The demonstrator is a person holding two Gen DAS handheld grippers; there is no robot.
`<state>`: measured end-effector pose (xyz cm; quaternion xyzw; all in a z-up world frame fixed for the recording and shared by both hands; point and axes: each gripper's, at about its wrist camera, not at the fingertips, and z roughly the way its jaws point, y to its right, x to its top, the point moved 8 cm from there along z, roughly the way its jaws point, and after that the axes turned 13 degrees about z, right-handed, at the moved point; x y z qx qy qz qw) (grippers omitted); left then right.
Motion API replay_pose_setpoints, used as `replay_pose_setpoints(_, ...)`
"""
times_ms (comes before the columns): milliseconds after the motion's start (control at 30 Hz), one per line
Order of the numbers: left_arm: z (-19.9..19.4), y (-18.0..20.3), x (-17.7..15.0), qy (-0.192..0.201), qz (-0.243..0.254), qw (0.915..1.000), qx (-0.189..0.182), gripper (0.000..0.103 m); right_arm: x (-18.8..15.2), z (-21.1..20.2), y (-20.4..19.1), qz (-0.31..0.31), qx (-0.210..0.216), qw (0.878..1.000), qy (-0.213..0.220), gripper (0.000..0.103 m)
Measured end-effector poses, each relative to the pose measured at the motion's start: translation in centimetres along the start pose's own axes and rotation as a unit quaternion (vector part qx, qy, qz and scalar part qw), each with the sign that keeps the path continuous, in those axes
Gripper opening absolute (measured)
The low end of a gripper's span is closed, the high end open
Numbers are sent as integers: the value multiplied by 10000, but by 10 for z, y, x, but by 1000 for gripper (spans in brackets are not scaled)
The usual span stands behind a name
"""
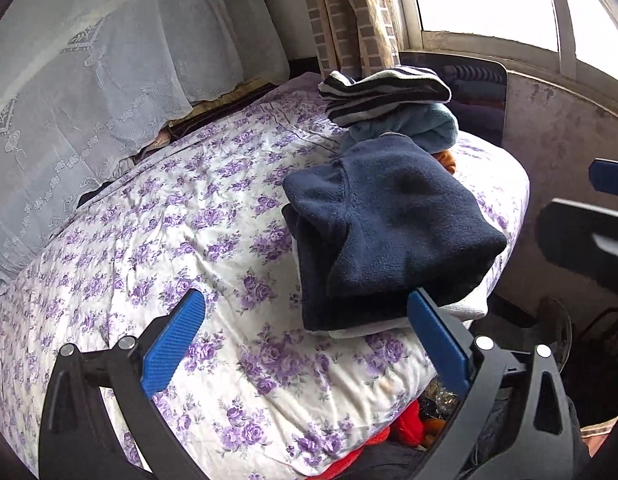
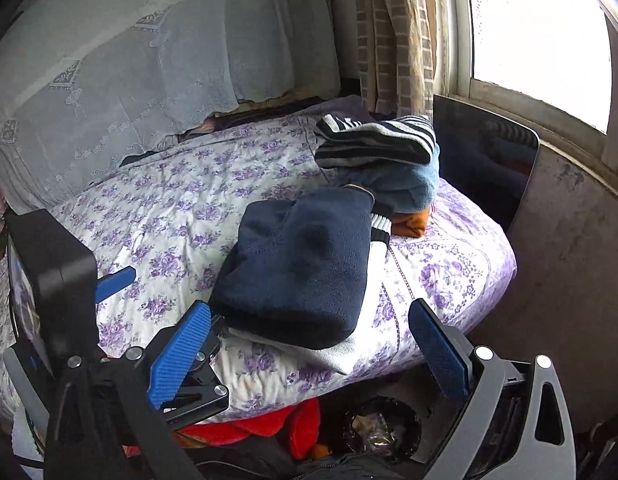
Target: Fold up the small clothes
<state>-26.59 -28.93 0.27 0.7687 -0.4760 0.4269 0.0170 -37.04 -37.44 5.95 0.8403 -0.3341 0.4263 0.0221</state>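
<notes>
- Left gripper (image 1: 305, 344): jaws spread wide, nothing between the blue pads, hovering off the near edge of the navy sweater (image 1: 393, 228).
- Right gripper (image 2: 309, 350): jaws also spread wide, empty, at the sweater's near side.
- Navy sweater lies folded on the floral quilt (image 1: 157, 224), a white garment (image 2: 341, 354) sticking out under it.
- Behind the sweater: a stack with a striped garment (image 2: 377, 142) on top, a light-blue garment (image 2: 409, 184) under it and an orange piece (image 2: 411, 222) at the bottom.
- No readable writing or labels anywhere.
</notes>
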Motion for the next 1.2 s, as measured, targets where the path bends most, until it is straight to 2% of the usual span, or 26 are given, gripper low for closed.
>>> replay_pose_setpoints(167, 5, -12, -6, -70, -324, 9993, -154, 98, 1, -1, -1, -31, -68, 10000, -50, 100)
replay_pose_setpoints(300, 8, -17, -8, -97, -442, 9989, -89, 98, 1, 7, 10, 18, -285, 9995, -151, 100)
replay_pose_setpoints(400, 7, -19, -9, -105, -486, 9987, -88, 98, -7, 22, 22, 135, -399, 9981, -444, 100)
replay_pose_setpoints(533, 7, -21, -8, -125, -494, 9987, -11, 98, -20, 37, 24, 225, -331, 9959, -810, 100)
replay_pose_setpoints(967, -4, -21, -2, -4, -398, 9991, 112, 98, -22, 35, 15, -31, -258, 9963, -822, 100)
replay_pose_setpoints(1200, -1, -24, -4, -61, -515, 9987, -4, 98, -23, 39, 13, -55, -198, 9956, -915, 100)
